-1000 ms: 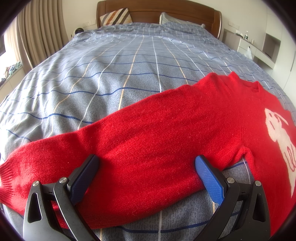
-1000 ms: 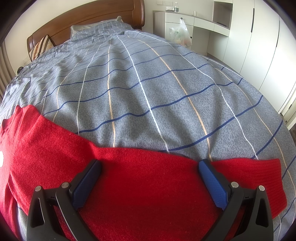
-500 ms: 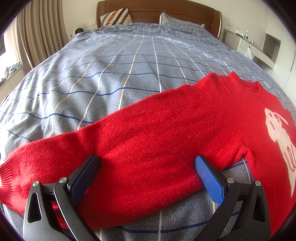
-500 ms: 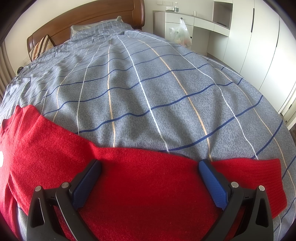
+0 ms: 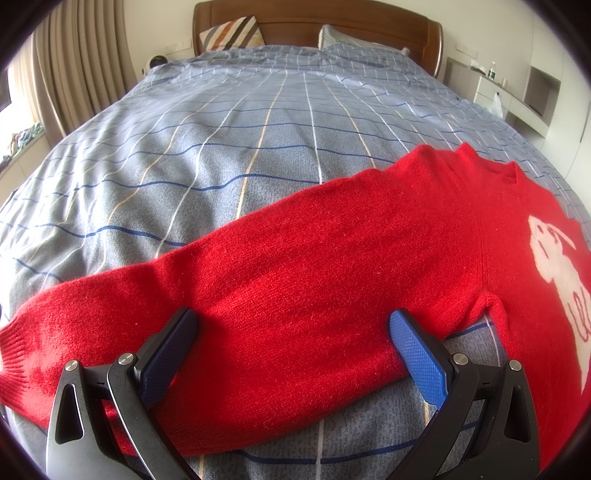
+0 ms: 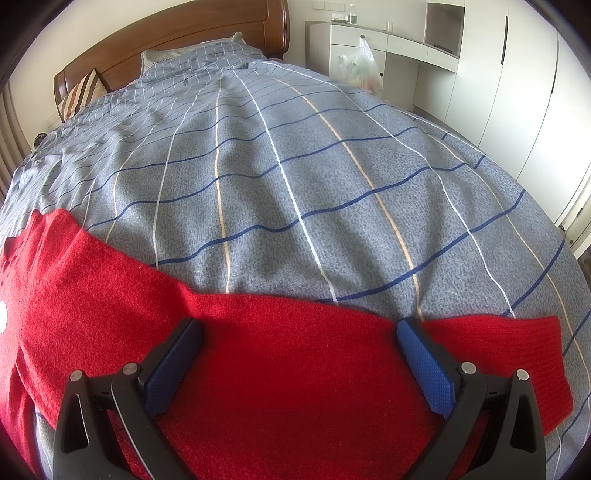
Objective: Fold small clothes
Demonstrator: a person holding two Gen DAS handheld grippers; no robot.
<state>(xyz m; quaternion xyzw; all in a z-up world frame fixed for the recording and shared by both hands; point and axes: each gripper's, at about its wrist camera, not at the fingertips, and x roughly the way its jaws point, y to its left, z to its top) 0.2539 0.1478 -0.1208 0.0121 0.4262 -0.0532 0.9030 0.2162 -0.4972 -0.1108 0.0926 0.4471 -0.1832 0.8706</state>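
A small red knit sweater [image 5: 332,258] with a white figure on its chest [image 5: 554,266] lies flat on the bed, sleeves spread. My left gripper [image 5: 295,332] is open, jaws wide over the left sleeve, whose cuff [image 5: 14,354] is at the far left. My right gripper [image 6: 299,339] is open, jaws wide over the right sleeve [image 6: 295,369], whose ribbed cuff [image 6: 532,354] lies to the right. Neither gripper holds cloth.
The bed has a grey-blue checked cover [image 5: 258,140], a wooden headboard [image 5: 351,22] and pillows [image 5: 229,33]. Curtains [image 5: 74,66] hang on the left. White cupboards [image 6: 498,92] and a hanging plastic bag [image 6: 362,70] stand on the right.
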